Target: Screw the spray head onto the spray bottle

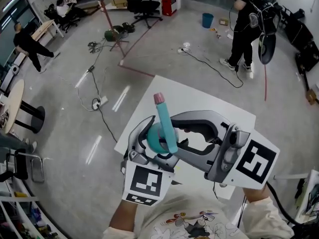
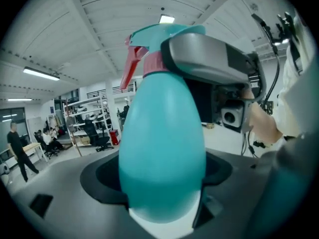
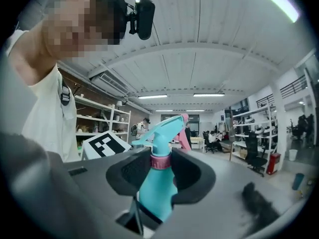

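1. Spray bottle (image 2: 162, 148): teal body.
2. Spray head (image 3: 158, 133): teal, with pink trigger and pink collar.
3. Left hand-held gripper (image 2: 162, 178), right hand-held gripper (image 3: 162, 176): grey shells, black pads, black-and-white square markers.
4. Surface (image 1: 199, 101): white.
5. Floor (image 1: 65, 123): glossy grey, red lines.

floor (image 1: 55, 113): grey, cables (image 1: 97, 91) strewn | table (image 1: 199, 101): white | chair (image 1: 142, 4): black office, far | ceiling (image 3: 199, 59): strip lights (image 3: 209, 94) lit

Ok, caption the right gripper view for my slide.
Right gripper grips the collar of the bottle, spray head on top.
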A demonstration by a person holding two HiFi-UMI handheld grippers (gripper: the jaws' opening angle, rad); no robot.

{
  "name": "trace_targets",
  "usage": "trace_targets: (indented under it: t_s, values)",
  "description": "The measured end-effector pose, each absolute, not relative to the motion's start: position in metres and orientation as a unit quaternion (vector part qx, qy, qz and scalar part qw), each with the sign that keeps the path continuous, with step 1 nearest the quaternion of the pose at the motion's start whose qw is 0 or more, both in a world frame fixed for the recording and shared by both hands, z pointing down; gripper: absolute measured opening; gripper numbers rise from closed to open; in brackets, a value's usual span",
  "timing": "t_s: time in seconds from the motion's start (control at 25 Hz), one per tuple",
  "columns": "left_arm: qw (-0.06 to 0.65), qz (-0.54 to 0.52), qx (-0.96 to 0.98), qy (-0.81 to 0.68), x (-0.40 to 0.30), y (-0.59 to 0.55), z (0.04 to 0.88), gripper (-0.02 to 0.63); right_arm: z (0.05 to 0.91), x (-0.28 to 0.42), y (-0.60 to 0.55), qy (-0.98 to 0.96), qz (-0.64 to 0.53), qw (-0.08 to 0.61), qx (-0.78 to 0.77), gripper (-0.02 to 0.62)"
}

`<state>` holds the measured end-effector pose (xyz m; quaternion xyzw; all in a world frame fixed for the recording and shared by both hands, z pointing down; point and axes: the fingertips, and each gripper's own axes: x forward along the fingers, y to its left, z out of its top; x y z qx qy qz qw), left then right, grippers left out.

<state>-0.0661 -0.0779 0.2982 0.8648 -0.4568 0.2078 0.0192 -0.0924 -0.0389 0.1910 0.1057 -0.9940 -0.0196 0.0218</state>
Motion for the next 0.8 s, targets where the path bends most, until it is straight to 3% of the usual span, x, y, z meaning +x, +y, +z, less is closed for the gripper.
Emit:
trace_targets:
  t_s: [0.44, 0.8]
  values:
    - [0.026, 0.202, 0.840, -0.503, -0.064, -0.083, 0.309, 0.423, 0.207, -0.083, -0.047, -0.977, 0.048, 0.002, 0.208, 0.133]
    - [0.066, 0.155, 0.934, -0.315, -0.064, -0.049, 0.316, 0.423, 0.235, -0.069, -0.026, -0.995, 0.085, 0.044, 0.002, 0.228]
